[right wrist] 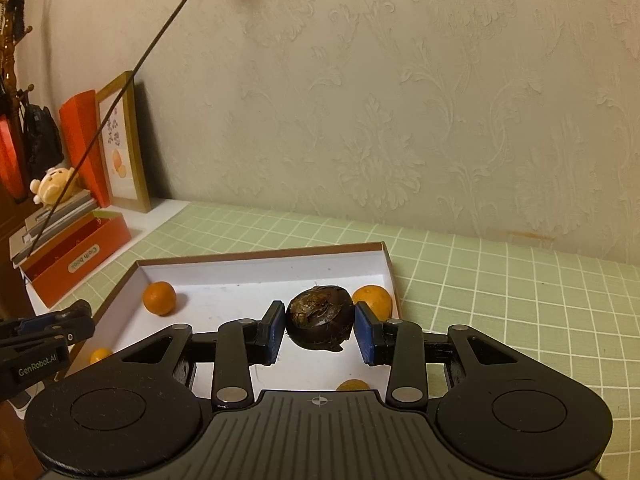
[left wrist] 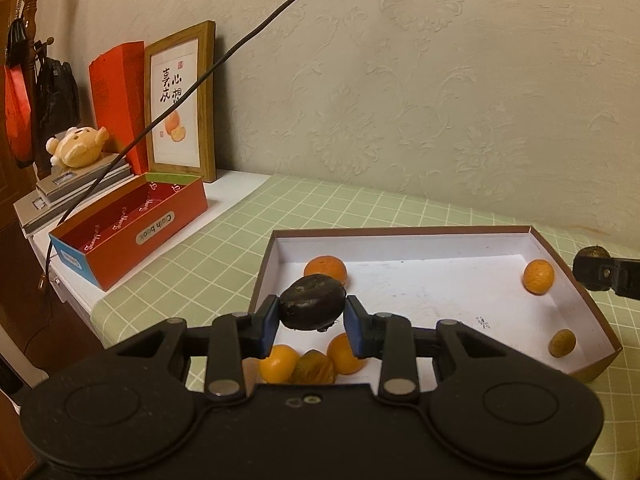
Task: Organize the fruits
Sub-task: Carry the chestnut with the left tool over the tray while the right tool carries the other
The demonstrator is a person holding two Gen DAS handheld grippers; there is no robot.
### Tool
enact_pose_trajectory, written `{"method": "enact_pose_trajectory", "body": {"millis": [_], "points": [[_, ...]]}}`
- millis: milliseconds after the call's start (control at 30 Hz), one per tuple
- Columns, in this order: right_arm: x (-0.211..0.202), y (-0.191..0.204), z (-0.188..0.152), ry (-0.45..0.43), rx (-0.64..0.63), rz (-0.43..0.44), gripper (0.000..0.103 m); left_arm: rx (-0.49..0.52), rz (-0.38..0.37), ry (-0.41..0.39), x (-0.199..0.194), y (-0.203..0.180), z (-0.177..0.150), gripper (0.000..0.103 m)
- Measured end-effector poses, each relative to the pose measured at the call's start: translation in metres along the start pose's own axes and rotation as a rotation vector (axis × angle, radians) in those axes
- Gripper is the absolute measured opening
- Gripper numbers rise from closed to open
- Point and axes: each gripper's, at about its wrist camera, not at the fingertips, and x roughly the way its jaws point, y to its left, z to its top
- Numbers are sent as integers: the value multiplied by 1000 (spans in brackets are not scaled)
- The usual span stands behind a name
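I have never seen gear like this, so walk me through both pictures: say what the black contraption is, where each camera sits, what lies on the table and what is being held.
The black contraptions are two hand-held grippers carried by a person; no robot arm is involved. Each has a camera looking forward along its two blue-padded fingers.

The left wrist view shows the left gripper clamping a dark brown fruit. The right wrist view shows the right gripper clamping another dark round fruit.

Below them, on a green checked tablecloth, sits a shallow white tray with small oranges and a little tan fruit. An empty red box stands to the left.
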Motion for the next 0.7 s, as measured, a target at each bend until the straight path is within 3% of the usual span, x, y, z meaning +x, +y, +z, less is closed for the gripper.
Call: {"method": "enact_pose_trajectory", "body": {"millis": [700], "points": [[14, -11, -2, 21, 8, -11, 38, -20, 5, 17, 14, 0, 1, 25]]}}
